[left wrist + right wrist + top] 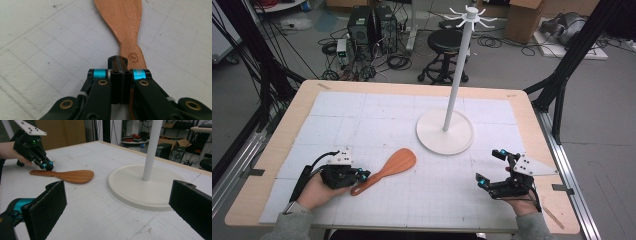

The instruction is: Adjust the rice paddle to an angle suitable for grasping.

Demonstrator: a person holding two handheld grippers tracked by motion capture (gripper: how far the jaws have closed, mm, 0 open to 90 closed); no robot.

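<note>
A wooden spatula (394,162) lies flat on the white gridded mat, blade toward the stand. My left gripper (364,175) is down at the spatula's handle end. In the left gripper view its jaws (117,60) are pressed together with just a seam between them, and the spatula (120,20) handle passes underneath, slightly to their right. The right gripper view shows the left gripper (47,166) with its tip touching the handle of the spatula (72,175) from above. My right gripper (488,167) hovers at the right front, wide open and holding nothing (117,205).
A white stand has a round base (432,137) at the table's middle back. Its tall pole (457,75) is topped by a ring of hooks. The stand base (130,187) lies just ahead of the right gripper. Beyond the table are a stool and computer cases on the floor.
</note>
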